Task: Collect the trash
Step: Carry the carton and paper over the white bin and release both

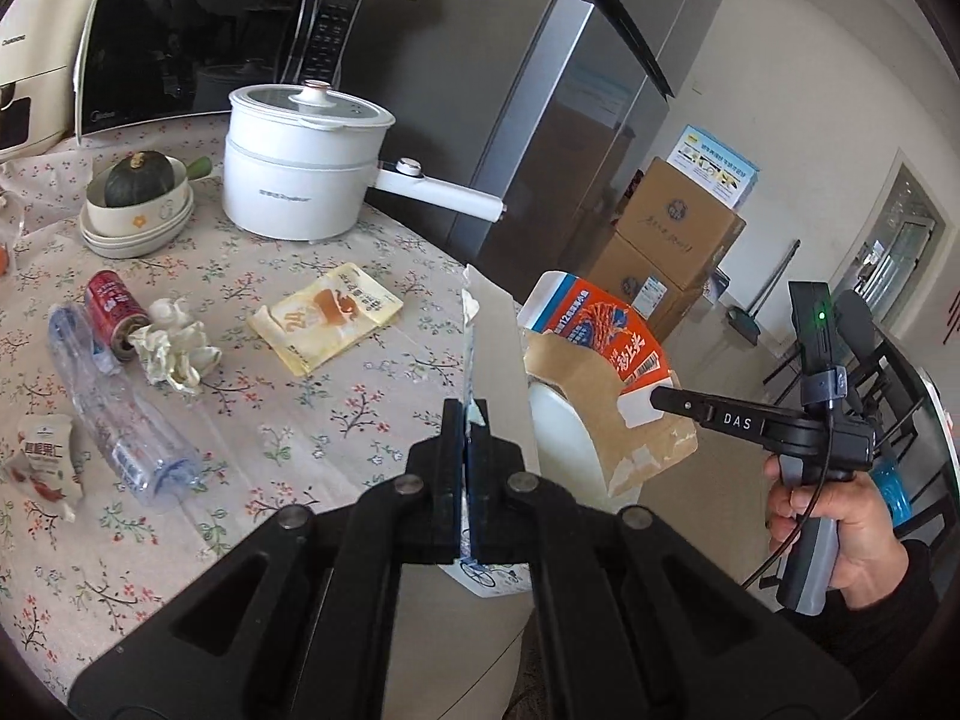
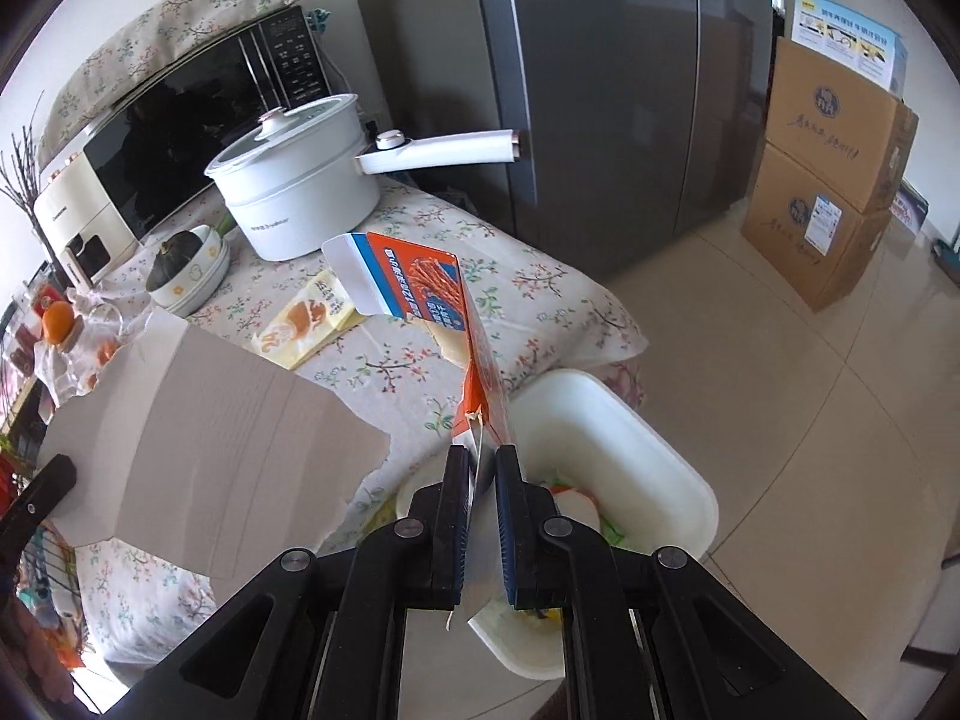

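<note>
My left gripper is shut on the edge of a torn grey cardboard piece, which stands upright past the table edge. The same grey cardboard fills the lower left of the right wrist view. My right gripper is shut on a torn orange and blue snack carton. In the left wrist view the orange carton hangs above a white bin, with a hand holding the right gripper. The white bin holds some wrappers. On the table lie a red can, crumpled tissue, a plastic bottle and a yellow packet.
A white pot with a long handle, a microwave and a bowl holding a squash stand at the back of the floral table. A grey fridge and stacked cardboard boxes stand beyond. A snack packet lies at the left.
</note>
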Action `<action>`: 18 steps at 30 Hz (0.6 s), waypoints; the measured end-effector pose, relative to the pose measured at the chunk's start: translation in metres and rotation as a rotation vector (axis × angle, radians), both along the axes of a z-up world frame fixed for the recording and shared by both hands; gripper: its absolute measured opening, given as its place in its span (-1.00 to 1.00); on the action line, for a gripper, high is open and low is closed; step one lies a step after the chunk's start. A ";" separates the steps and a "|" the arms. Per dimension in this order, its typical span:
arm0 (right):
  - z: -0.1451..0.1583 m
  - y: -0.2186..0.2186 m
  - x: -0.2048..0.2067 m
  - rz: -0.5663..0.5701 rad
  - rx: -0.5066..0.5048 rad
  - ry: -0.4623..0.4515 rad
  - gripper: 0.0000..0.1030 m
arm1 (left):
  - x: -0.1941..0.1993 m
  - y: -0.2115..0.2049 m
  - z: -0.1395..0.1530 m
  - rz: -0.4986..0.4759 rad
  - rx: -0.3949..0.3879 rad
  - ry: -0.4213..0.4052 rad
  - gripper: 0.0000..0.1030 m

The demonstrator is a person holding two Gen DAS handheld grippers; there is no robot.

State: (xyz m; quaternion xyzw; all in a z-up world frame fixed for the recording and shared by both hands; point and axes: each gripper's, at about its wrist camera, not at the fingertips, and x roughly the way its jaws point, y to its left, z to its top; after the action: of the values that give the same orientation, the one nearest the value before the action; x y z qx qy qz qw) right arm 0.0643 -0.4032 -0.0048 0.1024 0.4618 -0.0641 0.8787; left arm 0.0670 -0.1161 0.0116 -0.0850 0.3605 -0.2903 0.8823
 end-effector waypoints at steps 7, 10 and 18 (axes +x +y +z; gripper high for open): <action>-0.025 -0.042 -0.012 -0.072 0.049 0.089 -0.81 | 0.002 -0.065 -0.031 -0.098 0.078 0.026 -0.97; -0.041 -0.056 -0.014 -0.102 0.094 0.136 -0.81 | 0.003 -0.086 -0.048 -0.126 0.130 0.037 -0.97; -0.058 -0.067 -0.015 -0.119 0.104 0.193 -0.81 | 0.010 -0.109 -0.082 -0.156 0.218 0.054 -0.97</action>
State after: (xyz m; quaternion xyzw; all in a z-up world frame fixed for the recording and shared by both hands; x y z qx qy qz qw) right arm 0.0493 -0.4701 -0.0629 0.1685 0.5400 -0.1015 0.8183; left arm 0.0772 -0.2247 -0.0705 0.0320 0.4192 -0.3147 0.8510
